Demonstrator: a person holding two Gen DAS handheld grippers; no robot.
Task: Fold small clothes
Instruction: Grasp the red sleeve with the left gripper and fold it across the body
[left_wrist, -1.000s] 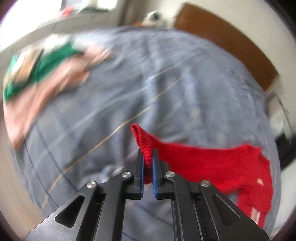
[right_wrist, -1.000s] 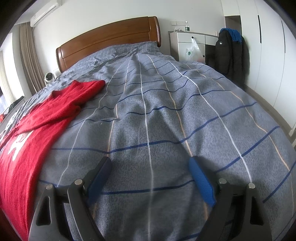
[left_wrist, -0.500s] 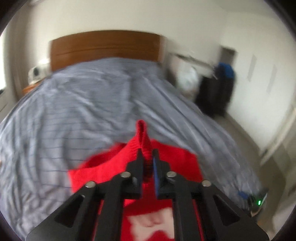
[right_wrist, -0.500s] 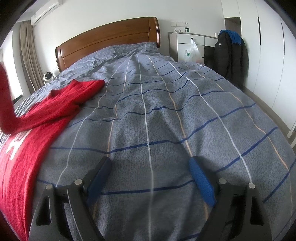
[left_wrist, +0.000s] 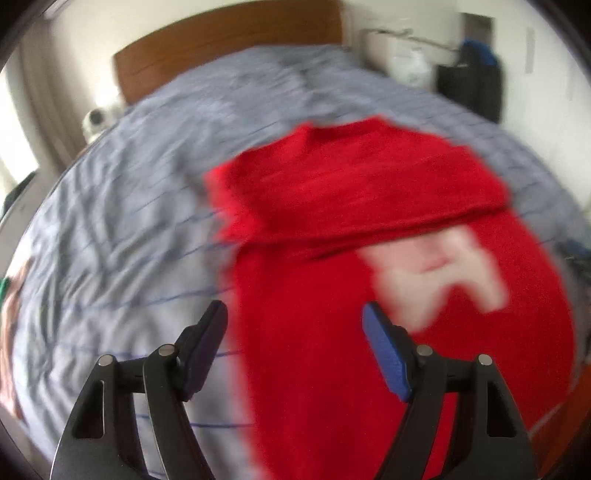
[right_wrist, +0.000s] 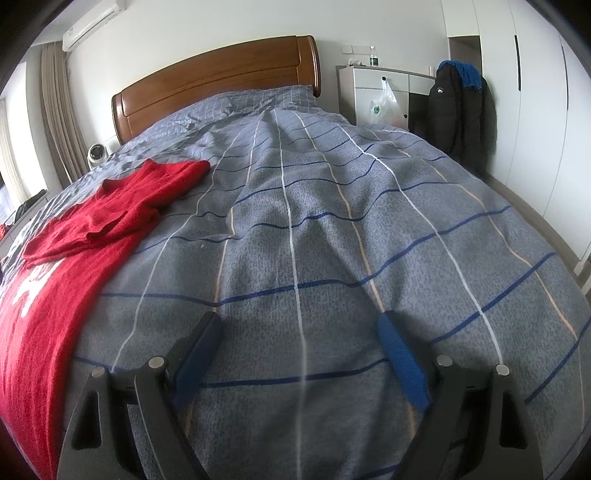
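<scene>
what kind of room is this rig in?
Almost certainly a home bedroom: a bed with a wooden headboard and grey striped duvet, white wardrobe doors, and a dark jacket hanging beside them. A red sweater lies on the duvet.

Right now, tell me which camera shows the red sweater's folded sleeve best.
The right wrist view: the red sweater is sharp, its sleeve lying across the chest. The left wrist view shows it larger but motion-blurred.

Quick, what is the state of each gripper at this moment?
Left gripper: open, holding nothing, above the red sweater.
Right gripper: open, holding nothing, over the blue-grey bedspread.
</scene>
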